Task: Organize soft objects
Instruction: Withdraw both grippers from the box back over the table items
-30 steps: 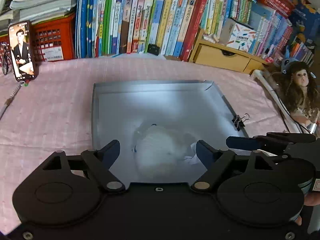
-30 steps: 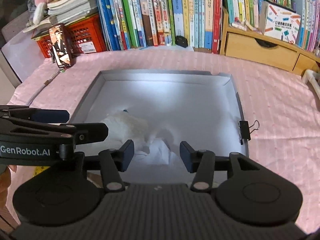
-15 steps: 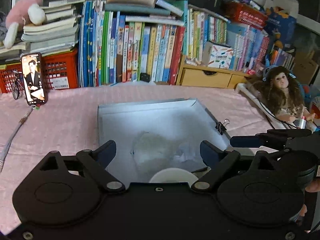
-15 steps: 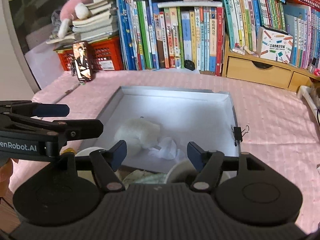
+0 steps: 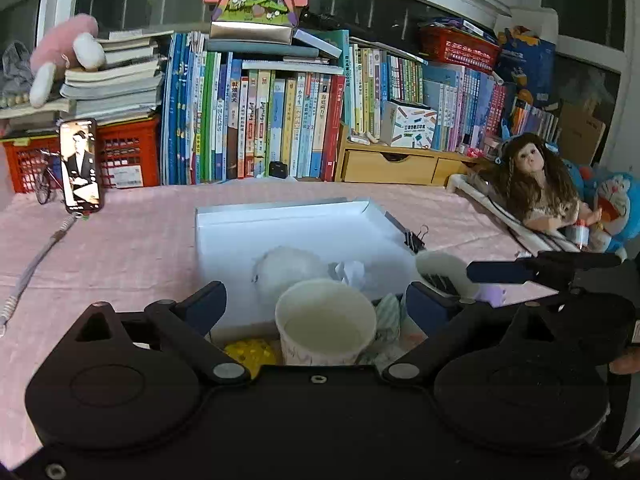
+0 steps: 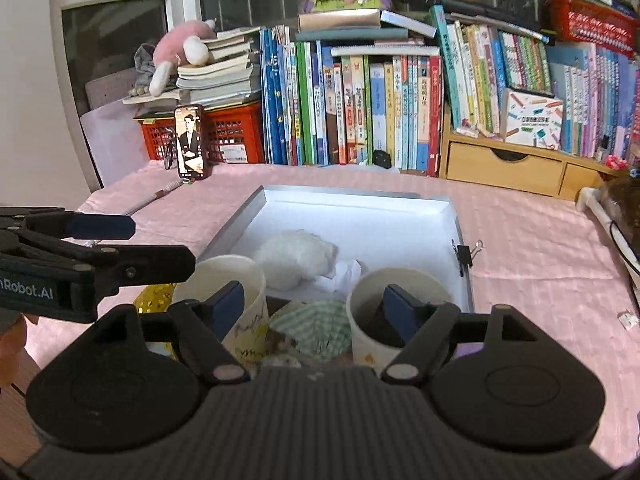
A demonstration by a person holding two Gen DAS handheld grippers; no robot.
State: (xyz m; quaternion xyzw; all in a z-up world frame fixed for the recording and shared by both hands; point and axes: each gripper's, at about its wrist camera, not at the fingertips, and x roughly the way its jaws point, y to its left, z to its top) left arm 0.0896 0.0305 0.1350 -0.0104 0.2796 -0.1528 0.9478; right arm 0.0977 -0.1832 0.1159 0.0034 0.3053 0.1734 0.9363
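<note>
The white fluffy toy [image 6: 294, 258] lies in the shallow white box [image 6: 400, 208] on the pink desk [image 6: 540, 248], beside a crumpled tissue [image 6: 347, 270]. Both are judged light and very soft, easily squashed, so a hold across the middle of the bulk is advised. A green checked cloth [image 6: 316, 320] is seen between two paper cups, near the box. The left tongs [image 5: 316, 306] and right tongs [image 6: 314, 308] are both opening wide; nothing is gripped, and no pad is seen pressing on anything.
</note>
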